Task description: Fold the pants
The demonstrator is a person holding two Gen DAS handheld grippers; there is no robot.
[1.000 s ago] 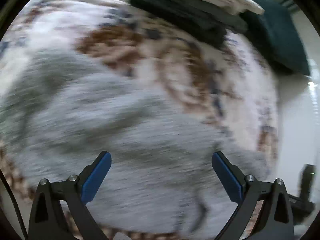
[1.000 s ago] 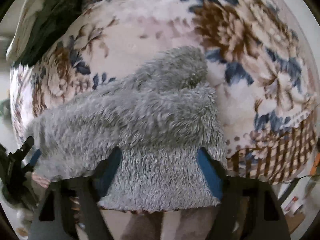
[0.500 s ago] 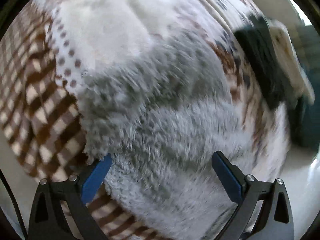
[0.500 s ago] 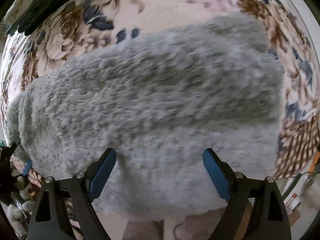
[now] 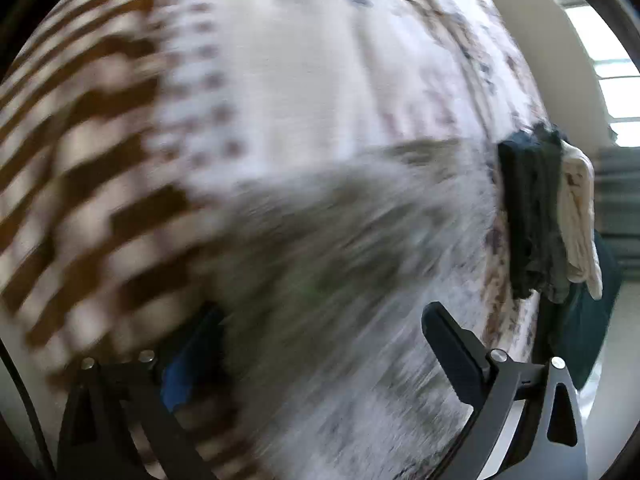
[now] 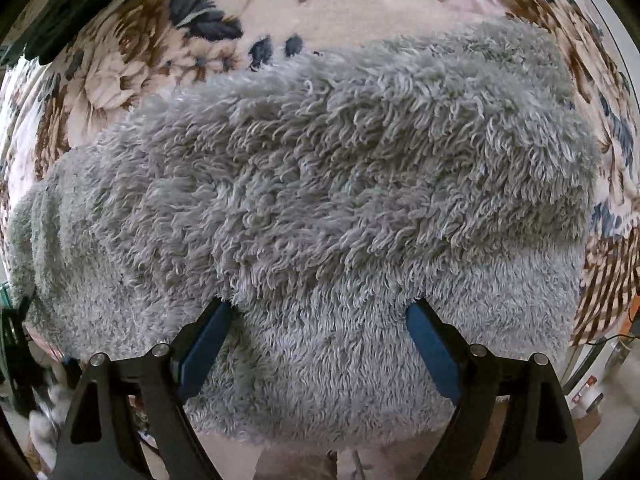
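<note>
Grey fluffy pants (image 6: pixel 320 200) lie folded in layers on a floral blanket (image 6: pixel 132 60). My right gripper (image 6: pixel 320 316) hovers close over their near edge, jaws wide apart and pointing steeply down, with the fleece under them but not pinched. In the blurred left wrist view the same pants (image 5: pixel 340 280) fill the lower middle. My left gripper (image 5: pixel 320 320) is open above them, its fingers (image 5: pixel 448 340) wide apart and nothing clamped between them.
A stack of dark green and cream folded clothes (image 5: pixel 540 208) sits at the blanket's right edge in the left wrist view. A brown checked border (image 5: pixel 80 160) runs along the blanket. Pale floor and a bright window (image 5: pixel 600 60) lie beyond.
Both grippers have dropped closer to the pants. The left view has rolled, so the folded stack went from the top to the right edge. The right gripper's jaws stay wide.
</note>
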